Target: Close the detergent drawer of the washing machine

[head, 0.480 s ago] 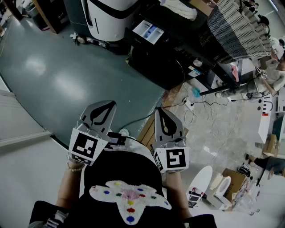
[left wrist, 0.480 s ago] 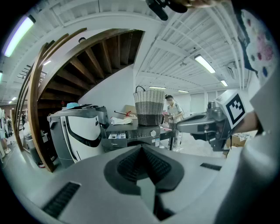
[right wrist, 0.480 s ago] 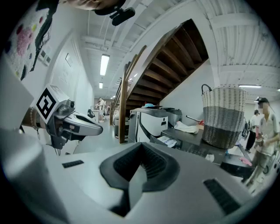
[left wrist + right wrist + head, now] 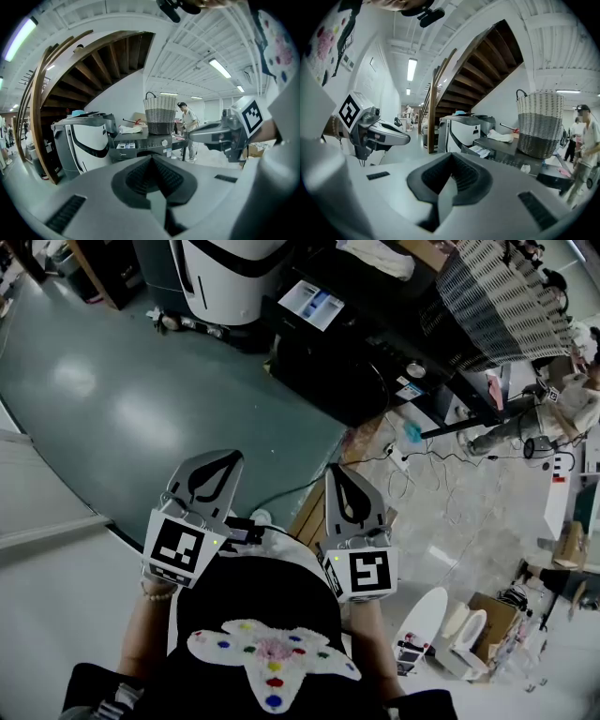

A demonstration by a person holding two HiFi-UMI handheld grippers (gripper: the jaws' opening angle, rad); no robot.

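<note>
left gripper [image 4: 228, 459] and right gripper [image 4: 339, 472] both pinched shut on nothing, one washing machine [image 4: 337, 381] out ahead of the two, one basket [image 4: 497, 296] on it

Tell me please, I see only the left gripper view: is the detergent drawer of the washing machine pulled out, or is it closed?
Observer: Pulled out. The right gripper view shows it from the side: the detergent drawer juts out of the front of the washing machine.
Operator: And the jaws of the right gripper? I see that gripper only from the side.
Observer: The right gripper is shut, with nothing between its jaws.
</note>
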